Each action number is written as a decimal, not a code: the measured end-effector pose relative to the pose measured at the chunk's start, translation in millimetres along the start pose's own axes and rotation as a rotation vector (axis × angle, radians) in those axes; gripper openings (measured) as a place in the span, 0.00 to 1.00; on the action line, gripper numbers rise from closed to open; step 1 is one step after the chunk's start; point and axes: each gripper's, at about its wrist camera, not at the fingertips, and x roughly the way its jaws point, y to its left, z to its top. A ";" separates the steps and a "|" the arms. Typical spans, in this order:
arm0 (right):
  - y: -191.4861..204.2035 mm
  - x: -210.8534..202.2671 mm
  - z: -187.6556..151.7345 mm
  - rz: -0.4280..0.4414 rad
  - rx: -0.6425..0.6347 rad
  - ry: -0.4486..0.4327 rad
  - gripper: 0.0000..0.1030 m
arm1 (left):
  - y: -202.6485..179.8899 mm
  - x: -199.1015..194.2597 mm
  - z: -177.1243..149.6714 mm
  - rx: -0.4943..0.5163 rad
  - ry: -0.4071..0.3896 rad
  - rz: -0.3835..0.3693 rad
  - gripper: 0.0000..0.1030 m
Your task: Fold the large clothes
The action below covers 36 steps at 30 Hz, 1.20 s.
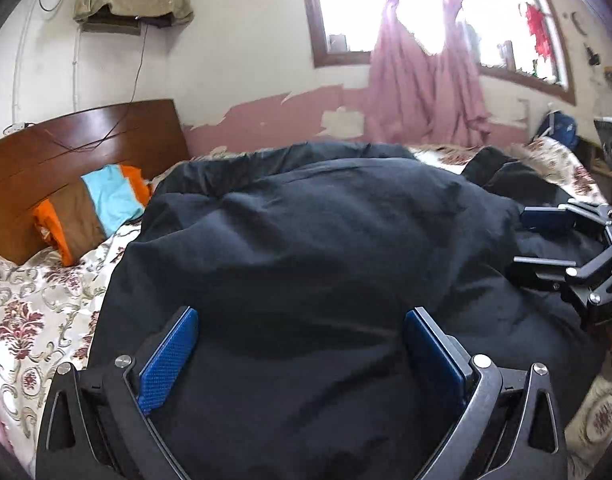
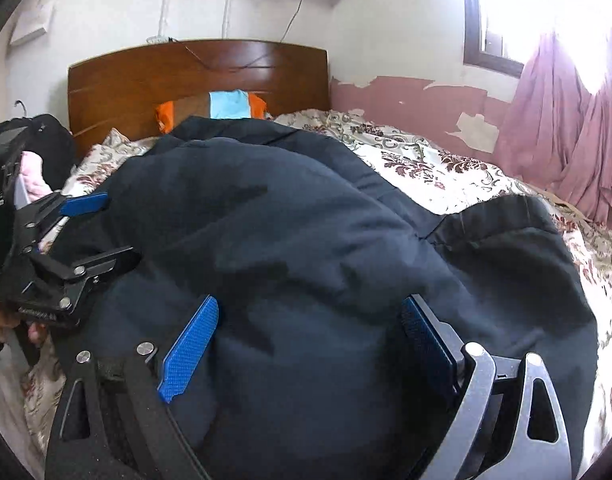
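Note:
A large dark navy padded jacket [image 1: 313,240] lies bunched on the bed and fills both views; it also shows in the right wrist view [image 2: 306,240]. My left gripper [image 1: 302,332] is open, its blue pads wide apart just above the jacket's near part. My right gripper [image 2: 309,324] is open too, pads spread over the jacket. Each gripper shows in the other's view: the right one at the right edge [image 1: 545,236], the left one at the left edge [image 2: 94,228], both open at the jacket's sides.
The bed has a floral cover [image 1: 38,312] and a wooden headboard [image 2: 194,76]. A striped orange, brown and light blue pillow [image 1: 94,208] leans on it. Pink curtains [image 1: 421,80] hang at the window. Dark items and pink cloth [image 2: 30,172] sit at the left.

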 end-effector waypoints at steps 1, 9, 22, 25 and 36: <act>-5.3 5.7 6.5 -0.007 0.000 0.010 0.87 | 0.3 4.5 4.7 -0.007 0.011 0.012 1.00; -55.3 51.4 40.4 0.011 0.166 0.125 0.87 | 10.8 42.8 57.3 -0.067 0.071 0.035 1.00; -88.9 121.4 11.2 0.112 0.386 0.203 0.91 | 38.8 112.2 73.5 -0.164 0.234 -0.001 1.00; -87.5 130.8 11.3 0.115 0.378 0.215 0.92 | 47.8 119.4 73.8 -0.175 0.234 -0.030 1.00; -85.6 141.9 11.8 0.114 0.354 0.201 0.97 | 52.4 139.2 65.5 -0.210 0.253 -0.053 1.00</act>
